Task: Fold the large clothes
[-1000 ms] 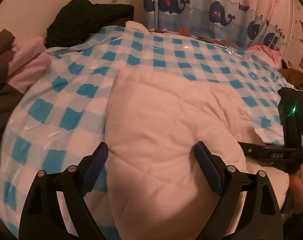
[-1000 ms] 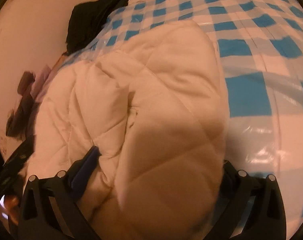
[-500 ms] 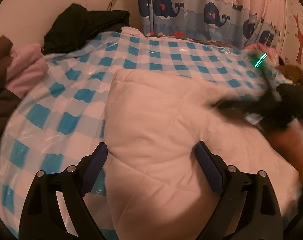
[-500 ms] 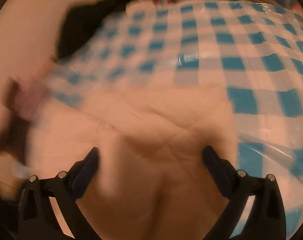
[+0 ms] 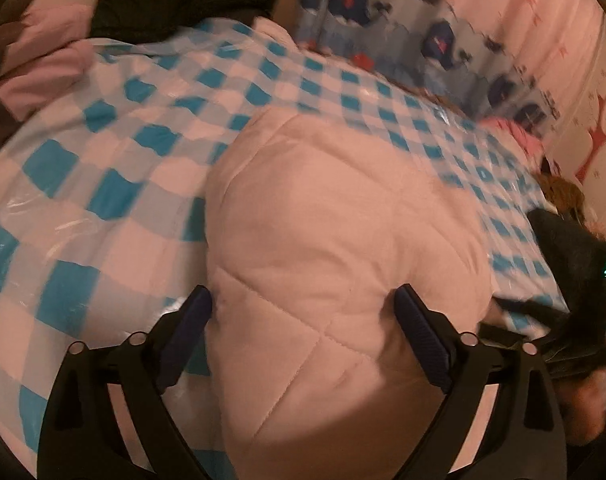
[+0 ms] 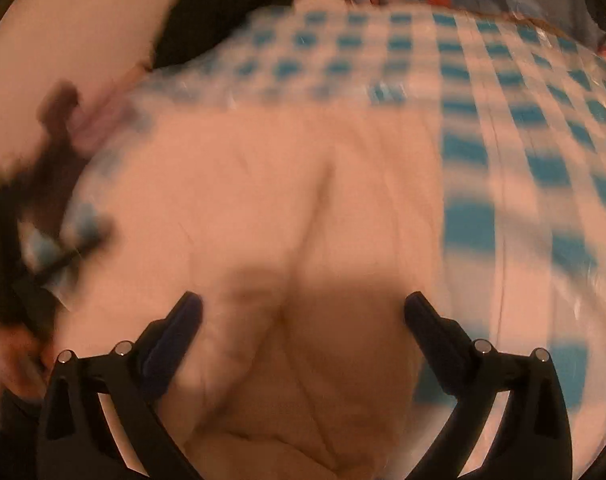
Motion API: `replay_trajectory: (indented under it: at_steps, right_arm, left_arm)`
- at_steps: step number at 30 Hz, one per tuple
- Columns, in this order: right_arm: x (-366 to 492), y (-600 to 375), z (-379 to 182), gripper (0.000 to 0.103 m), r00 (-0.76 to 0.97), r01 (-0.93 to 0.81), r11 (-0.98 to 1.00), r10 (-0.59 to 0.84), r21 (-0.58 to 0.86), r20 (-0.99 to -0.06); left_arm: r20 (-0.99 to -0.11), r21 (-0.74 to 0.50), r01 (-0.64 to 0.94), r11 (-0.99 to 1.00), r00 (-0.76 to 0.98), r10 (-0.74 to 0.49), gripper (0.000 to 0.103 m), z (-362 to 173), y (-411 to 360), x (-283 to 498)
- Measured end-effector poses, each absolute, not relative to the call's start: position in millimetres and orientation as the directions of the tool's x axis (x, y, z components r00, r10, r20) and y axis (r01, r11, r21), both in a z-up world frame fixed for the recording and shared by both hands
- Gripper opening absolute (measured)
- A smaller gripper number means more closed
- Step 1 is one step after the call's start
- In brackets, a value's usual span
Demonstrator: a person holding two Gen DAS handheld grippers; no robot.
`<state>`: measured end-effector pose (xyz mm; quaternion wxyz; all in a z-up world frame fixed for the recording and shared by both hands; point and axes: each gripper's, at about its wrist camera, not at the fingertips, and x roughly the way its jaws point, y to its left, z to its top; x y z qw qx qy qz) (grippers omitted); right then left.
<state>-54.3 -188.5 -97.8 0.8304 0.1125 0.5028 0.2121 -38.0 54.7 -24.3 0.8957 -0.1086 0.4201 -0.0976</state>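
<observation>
A white quilted padded garment lies folded in a thick bundle on the checked bed. My left gripper hovers over its near end, jaws opening. The cloth lies under the gap; the pads do not press on it. At the right edge of the left wrist view I see the black housing of the right tool with a green light, and a hand below it. My right gripper stands open above the same garment, which is blurred there. The left tool is a dark smear at that view's left edge.
The bed wears a blue-and-white checked cover under clear plastic. Black clothes and pink and brown clothes are piled at its far left. A whale-print curtain and a wall with a red tree sticker close off the back.
The right tool swung up across the garment and came back down to its right edge. The garment's raised fold has dropped and lies flatter. The left view has rolled and dipped a little.
</observation>
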Motion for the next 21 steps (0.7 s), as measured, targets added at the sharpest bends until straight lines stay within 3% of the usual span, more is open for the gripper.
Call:
replay_trajectory:
  at_steps: [4, 7, 10, 13, 17, 21]
  right_arm:
    - [-57, -203, -77, 0.096, 0.398, -0.192, 0.884, 0.468, 0.427, -0.789]
    - [-88, -209, -46, 0.096, 0.439, -0.244, 0.847, 0.53, 0.472, -0.725]
    - [-102, -195, -77, 0.096, 0.38, -0.242, 0.911, 0.405, 0.334, -0.831]
    - [-98, -198, -105, 0.097, 0.323, -0.218, 0.896, 0.441, 0.387, -0.837]
    - [-96, -201, -60, 0.097, 0.368, -0.216, 0.909, 0.414, 0.356, -0.833]
    - [-70, -198, -1, 0.097, 0.55, -0.22, 0.908, 0.417, 0.356, -0.724]
  left_arm:
    - [-0.722, -0.212, 0.097, 0.973, 0.655, -0.222, 0.09, -14, 45, -47]
    - [-0.718, -0.202, 0.089, 0.975, 0.664, -0.209, 0.09, -13, 50, -49]
    - [-0.72, -0.249, 0.094, 0.964, 0.648, -0.249, 0.093, -18, 53, -48]
    - [-0.728, -0.191, 0.128, 0.973, 0.646, -0.228, 0.094, -19, 38, -52]
    - [-0.72, -0.171, 0.109, 0.979, 0.665, -0.2, 0.094, -17, 42, -54]
    - [-0.726, -0.205, 0.098, 0.974, 0.652, -0.219, 0.094, -18, 47, -51]
